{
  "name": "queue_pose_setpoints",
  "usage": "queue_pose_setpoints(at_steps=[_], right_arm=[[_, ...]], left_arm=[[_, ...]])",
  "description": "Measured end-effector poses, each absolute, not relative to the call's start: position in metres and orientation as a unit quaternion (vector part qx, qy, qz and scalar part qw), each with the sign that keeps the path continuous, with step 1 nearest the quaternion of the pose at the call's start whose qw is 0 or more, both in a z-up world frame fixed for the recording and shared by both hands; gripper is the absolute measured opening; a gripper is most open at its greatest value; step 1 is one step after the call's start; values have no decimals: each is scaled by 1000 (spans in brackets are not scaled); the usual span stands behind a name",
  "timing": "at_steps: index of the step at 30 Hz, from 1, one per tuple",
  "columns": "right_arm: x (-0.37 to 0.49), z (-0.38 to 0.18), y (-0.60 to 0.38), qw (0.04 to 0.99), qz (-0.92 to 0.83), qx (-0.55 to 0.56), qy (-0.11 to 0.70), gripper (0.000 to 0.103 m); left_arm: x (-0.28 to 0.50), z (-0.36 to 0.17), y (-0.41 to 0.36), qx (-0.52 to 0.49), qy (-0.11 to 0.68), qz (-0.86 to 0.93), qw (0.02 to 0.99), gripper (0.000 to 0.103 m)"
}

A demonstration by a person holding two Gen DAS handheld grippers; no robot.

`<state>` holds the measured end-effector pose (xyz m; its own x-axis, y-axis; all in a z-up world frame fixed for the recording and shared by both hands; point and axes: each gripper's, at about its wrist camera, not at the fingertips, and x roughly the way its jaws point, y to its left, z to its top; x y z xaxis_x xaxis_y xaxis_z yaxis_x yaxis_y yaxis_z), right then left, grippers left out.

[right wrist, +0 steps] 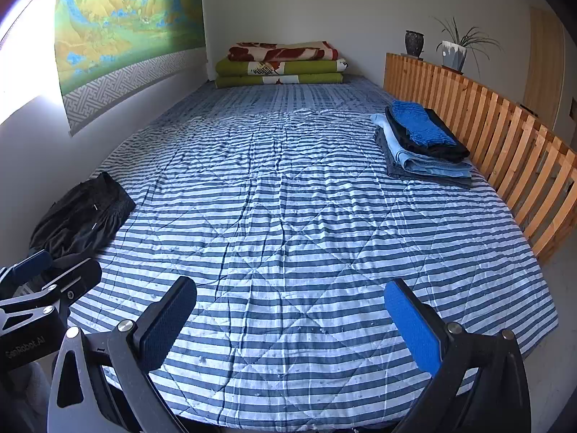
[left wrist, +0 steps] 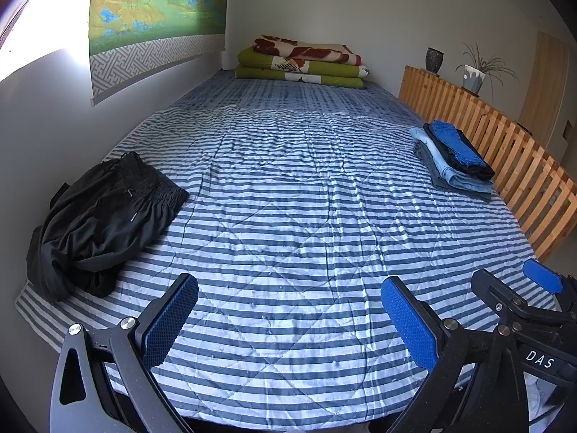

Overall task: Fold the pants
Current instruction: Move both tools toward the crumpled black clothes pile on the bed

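Note:
Black pants [left wrist: 104, 216] lie crumpled at the left edge of the striped quilt [left wrist: 295, 216], by the wall; the right wrist view shows the pants [right wrist: 83, 213] at its left too. My left gripper [left wrist: 288, 310] hovers over the near end of the bed, open, nothing between its blue pads. My right gripper [right wrist: 288, 314] is open as well, beside it to the right, over bare quilt [right wrist: 288, 223]. Each gripper shows at the edge of the other's view: right gripper [left wrist: 512, 288], left gripper [right wrist: 61, 274]. Both are well short of the pants.
A stack of folded clothes [left wrist: 454, 158] sits at the right edge, next to a slatted wooden rail [left wrist: 505, 144]. Folded blankets [left wrist: 303, 63] lie at the far end. A vase [left wrist: 434, 59] and a potted plant [left wrist: 476, 72] stand behind the rail. A wall scroll [left wrist: 155, 18] hangs at the left.

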<state>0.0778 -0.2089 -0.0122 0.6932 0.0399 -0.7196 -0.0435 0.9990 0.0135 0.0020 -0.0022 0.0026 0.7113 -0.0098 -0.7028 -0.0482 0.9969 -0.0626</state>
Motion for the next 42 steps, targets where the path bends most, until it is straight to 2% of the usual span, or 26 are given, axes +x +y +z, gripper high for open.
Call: queue_pose_setpoints(at_steps=[42], right_arm=[[94,-24,-199,917,31,-8,397,103]], left_arm=[[17,-9,1,-33,385,17,922,103]])
